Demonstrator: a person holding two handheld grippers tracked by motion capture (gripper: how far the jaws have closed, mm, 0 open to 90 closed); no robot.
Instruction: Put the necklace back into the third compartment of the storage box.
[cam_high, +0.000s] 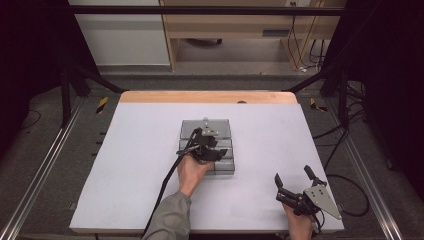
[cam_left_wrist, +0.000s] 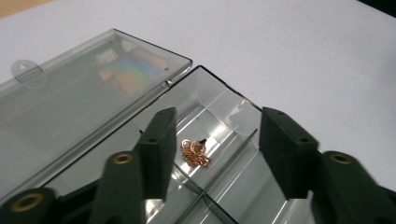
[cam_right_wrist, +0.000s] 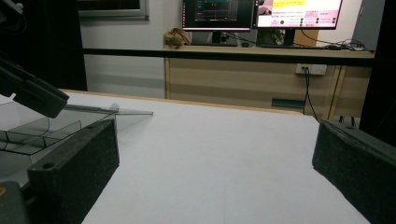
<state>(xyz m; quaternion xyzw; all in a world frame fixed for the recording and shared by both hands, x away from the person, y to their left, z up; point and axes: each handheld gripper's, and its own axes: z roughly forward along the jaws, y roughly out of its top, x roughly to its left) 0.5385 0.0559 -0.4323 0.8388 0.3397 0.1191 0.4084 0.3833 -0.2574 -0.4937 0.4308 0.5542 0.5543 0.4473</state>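
White-topped bench (cam_high: 140, 165) carries a clear compartment box (cam_left_wrist: 224, 121), lid (cam_left_wrist: 84, 98) open. My left claw (cam_left_wrist: 217, 149) hangs spread over its copper rings (cam_left_wrist: 196, 151); my right claw (cam_high: 292, 181) rests released, well apart.

White table top (cam_high: 135, 165), wood desk (cam_right_wrist: 243, 79) w/ two monitors (cam_right_wrist: 261, 14), grey floor (cam_high: 50, 150), black frame.
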